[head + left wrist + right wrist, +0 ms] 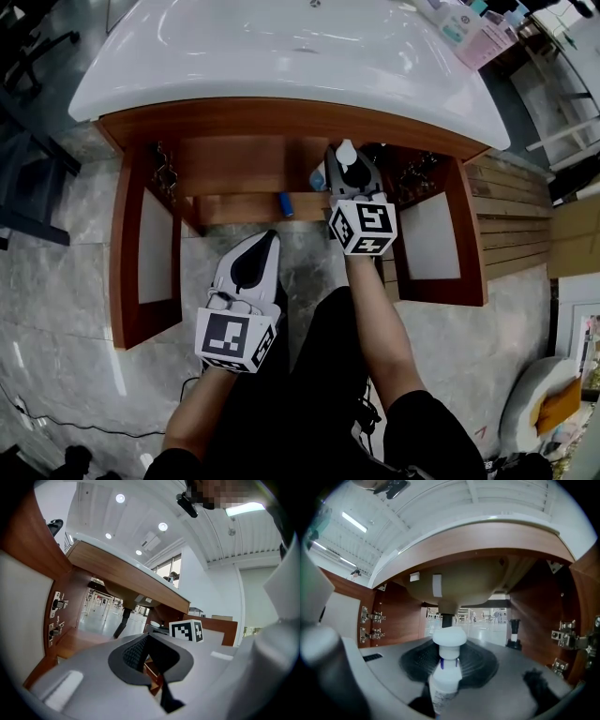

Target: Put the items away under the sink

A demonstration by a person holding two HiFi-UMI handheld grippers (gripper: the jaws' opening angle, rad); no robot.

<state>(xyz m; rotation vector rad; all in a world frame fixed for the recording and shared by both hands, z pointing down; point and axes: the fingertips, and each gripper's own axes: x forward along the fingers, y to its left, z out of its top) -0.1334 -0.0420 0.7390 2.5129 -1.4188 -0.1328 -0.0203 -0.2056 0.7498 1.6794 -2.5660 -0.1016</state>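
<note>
White pump bottle (446, 681): upright between the jaws of the right gripper (450, 660), pads pressing its body from both sides, pump head sticking up above them. Jaws moderately wide, set by the bottle's width.

Position: bottle and gripper sit at the mouth of the vanity cabinet (281, 117), just inside the opening, right of centre, below the white sink (234, 56). Right gripper view looks in past the underside of the basin and its drain pipe (447, 618).

On the cabinet floor: a small blue container (286, 203) left of the held bottle, lying on its side. Apart from it.

Both cabinet doors swung open: left door (150, 248), right door (436, 234); hinges visible on the inner walls.

Left gripper (272, 239): outside the cabinet, over the grey marble floor (56, 281), jaw tips together, nothing between them. Well back from the opening.

Pink box (473, 33) on the counter, far right corner.
</note>
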